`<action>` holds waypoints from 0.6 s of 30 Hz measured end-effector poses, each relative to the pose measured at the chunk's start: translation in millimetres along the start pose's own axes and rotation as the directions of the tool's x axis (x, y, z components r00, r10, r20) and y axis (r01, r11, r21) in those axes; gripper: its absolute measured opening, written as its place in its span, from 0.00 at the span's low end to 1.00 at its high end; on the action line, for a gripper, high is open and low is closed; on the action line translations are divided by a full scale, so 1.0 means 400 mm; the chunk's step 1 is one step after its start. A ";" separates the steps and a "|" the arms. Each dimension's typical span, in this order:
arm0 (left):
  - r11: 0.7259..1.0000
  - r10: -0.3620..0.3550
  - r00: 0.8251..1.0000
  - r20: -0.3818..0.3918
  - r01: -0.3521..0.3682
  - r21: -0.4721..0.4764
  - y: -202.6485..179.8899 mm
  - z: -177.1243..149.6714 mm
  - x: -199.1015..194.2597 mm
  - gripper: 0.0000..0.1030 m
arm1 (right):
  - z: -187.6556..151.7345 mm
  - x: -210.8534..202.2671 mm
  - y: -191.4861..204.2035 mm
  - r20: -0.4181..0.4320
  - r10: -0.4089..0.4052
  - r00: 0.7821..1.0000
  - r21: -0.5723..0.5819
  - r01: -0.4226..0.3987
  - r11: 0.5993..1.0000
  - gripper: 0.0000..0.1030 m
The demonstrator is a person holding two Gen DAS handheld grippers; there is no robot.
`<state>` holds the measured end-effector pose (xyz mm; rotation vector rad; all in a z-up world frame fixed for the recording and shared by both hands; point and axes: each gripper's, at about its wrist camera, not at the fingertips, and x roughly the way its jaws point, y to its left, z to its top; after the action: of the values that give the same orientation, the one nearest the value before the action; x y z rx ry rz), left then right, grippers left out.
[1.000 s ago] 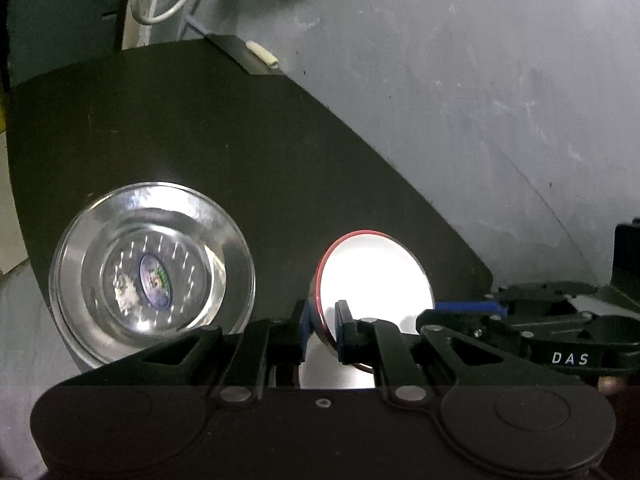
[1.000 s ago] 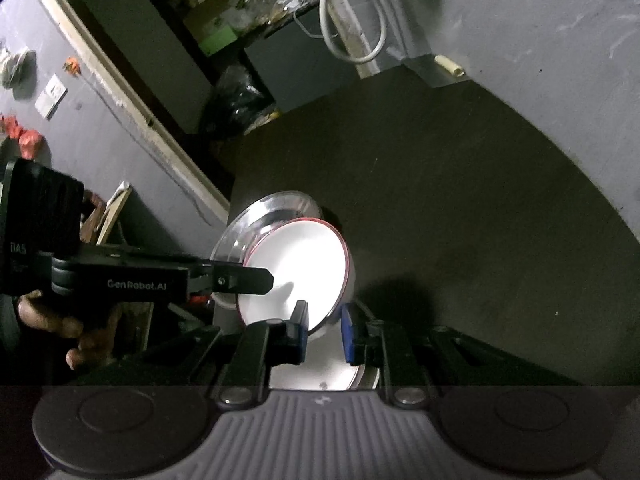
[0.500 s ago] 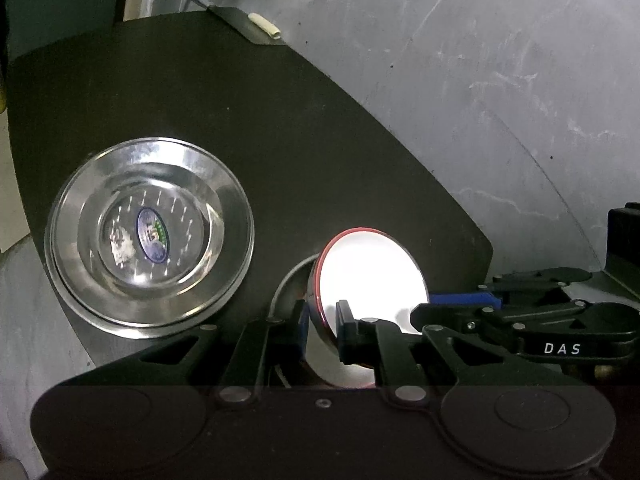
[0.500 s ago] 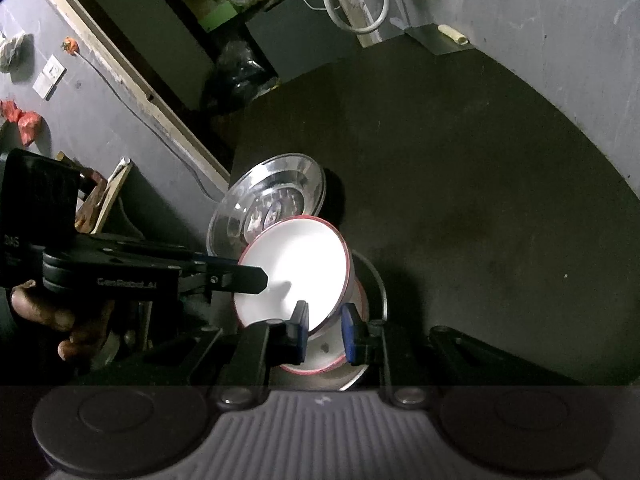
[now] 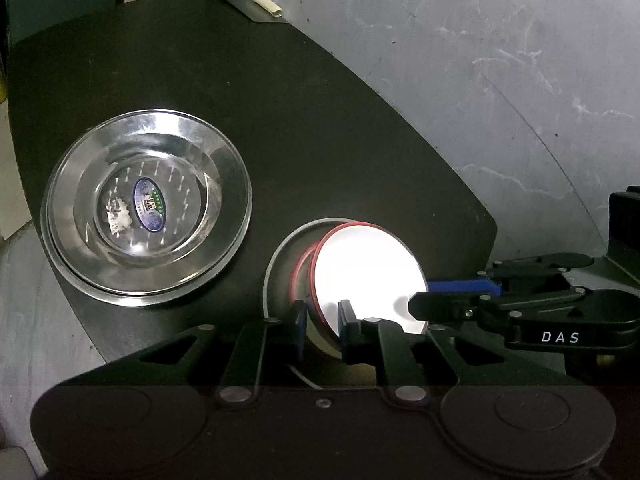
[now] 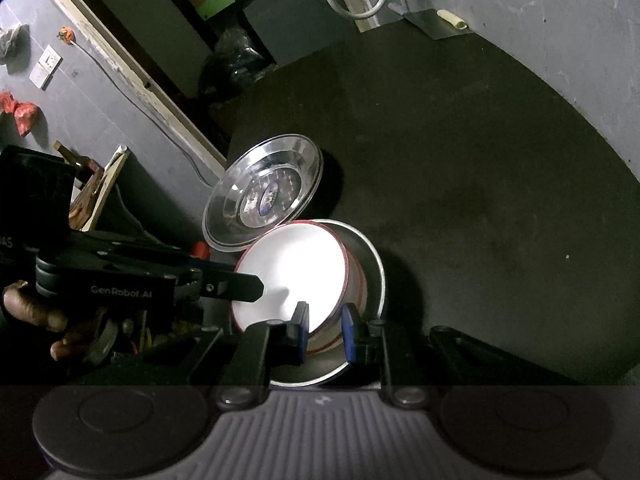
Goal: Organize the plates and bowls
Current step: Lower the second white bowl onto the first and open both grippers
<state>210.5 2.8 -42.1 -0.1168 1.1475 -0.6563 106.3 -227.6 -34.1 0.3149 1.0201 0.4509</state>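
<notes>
Bowls point(image 5: 360, 276), white with red rims, are now being lowered tilted into a steel bowl point(image 5: 280, 264) on the table point(image 5: 320, 120), exposed below since the earlier views. Left gripper point(image 5: 322, 320) and right gripper point(image 6: 324, 328) fingers are being kept closed on the white rim. Steel plates point(image 5: 146, 208) are lying stacked beside, well apart.

A white bowl point(image 5: 366, 276) with a red rim sits in a silvery steel bowl point(image 6: 370, 258), beside shiny steel plates point(image 5: 146, 210) bearing a blue-and-green oval sticker point(image 5: 149, 205), on the black bench point(image 5: 280, 120).
</notes>
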 end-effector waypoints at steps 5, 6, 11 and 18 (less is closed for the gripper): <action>1.000 0.010 1.000 -0.018 -0.010 0.002 -0.004 0.001 0.007 0.17 | 0.002 0.007 0.001 -0.014 -0.002 1.000 -0.007 0.002 1.000 0.21; 1.000 0.010 1.000 -0.020 -0.010 0.001 -0.004 0.001 0.009 0.18 | 0.003 0.009 0.002 -0.016 -0.003 1.000 -0.008 0.003 1.000 0.21; 1.000 0.010 1.000 -0.025 -0.010 -0.004 -0.007 -0.001 0.007 0.19 | 0.005 0.014 0.001 -0.024 -0.003 1.000 -0.011 0.003 1.000 0.23; 1.000 0.014 0.999 -0.032 -0.015 -0.017 -0.005 -0.002 0.005 0.20 | 0.009 0.019 -0.002 -0.030 0.000 1.000 -0.023 -0.001 1.000 0.24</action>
<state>209.2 0.2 -43.4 -0.1128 1.1836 -0.6374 113.0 -224.5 -38.3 0.2889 1.0435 0.4684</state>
